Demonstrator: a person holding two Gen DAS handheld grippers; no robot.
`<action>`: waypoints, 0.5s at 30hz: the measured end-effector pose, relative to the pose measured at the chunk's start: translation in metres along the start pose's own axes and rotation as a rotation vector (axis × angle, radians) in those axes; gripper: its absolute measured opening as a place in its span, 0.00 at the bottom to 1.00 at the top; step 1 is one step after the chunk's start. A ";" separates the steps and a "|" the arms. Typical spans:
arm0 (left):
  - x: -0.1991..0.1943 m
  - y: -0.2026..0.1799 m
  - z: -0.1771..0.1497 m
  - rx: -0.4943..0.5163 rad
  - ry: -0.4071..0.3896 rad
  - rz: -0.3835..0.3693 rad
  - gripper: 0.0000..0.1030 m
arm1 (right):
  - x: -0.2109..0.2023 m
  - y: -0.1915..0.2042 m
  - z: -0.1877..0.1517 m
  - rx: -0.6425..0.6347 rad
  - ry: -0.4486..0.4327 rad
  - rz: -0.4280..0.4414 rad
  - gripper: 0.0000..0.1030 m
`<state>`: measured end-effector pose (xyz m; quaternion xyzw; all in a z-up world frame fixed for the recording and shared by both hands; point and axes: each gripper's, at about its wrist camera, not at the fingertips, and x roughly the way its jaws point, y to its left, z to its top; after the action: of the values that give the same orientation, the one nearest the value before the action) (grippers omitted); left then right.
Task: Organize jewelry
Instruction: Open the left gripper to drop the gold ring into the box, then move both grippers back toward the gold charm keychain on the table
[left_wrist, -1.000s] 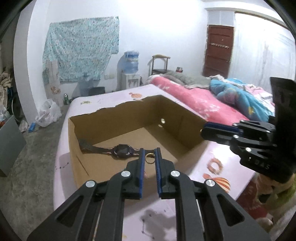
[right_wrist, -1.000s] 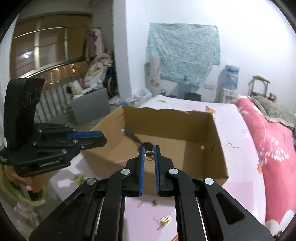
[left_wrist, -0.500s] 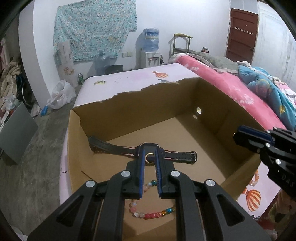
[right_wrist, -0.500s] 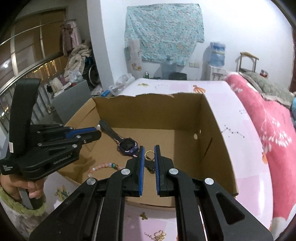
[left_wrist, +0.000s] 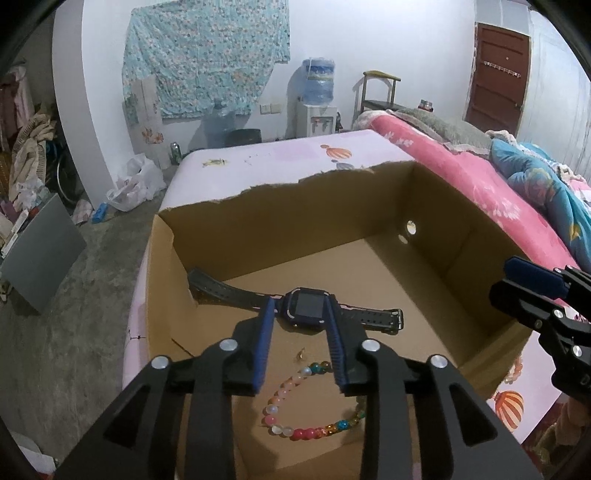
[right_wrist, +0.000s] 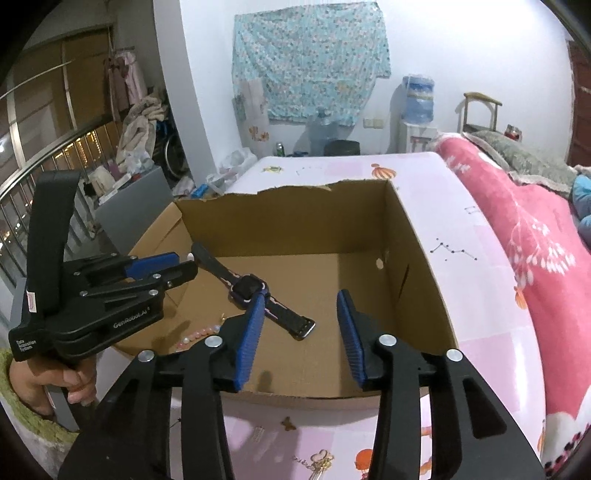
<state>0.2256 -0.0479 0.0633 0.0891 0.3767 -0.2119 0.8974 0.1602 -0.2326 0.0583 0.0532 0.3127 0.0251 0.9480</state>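
An open cardboard box stands on a pink patterned table. Inside lie a dark smartwatch, a bracelet of coloured beads and a small gold ring. My left gripper is open and empty, hovering over the box's near left part above the ring and bracelet. My right gripper is open and empty above the box's near edge. Each gripper shows in the other's view: the right one, the left one.
Small gold trinkets lie on the table in front of the box. A pink bed runs along the right. A water dispenser and a chair stand by the far wall.
Both grippers held a gold ring each and moved over the box. Both have opened; one ring now lies on the box floor by the bracelet, and the other is not visible.
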 end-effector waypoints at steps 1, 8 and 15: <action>-0.002 0.000 0.000 0.000 -0.007 0.000 0.31 | -0.003 0.000 0.000 0.005 -0.009 0.006 0.43; -0.027 -0.005 -0.005 -0.005 -0.055 -0.009 0.46 | -0.021 0.002 0.002 0.011 -0.070 0.044 0.56; -0.071 -0.006 -0.019 0.017 -0.131 -0.048 0.60 | -0.063 -0.012 -0.003 0.020 -0.192 0.073 0.60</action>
<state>0.1664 -0.0253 0.1005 0.0738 0.3174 -0.2421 0.9139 0.1082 -0.2491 0.0919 0.0761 0.2183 0.0515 0.9715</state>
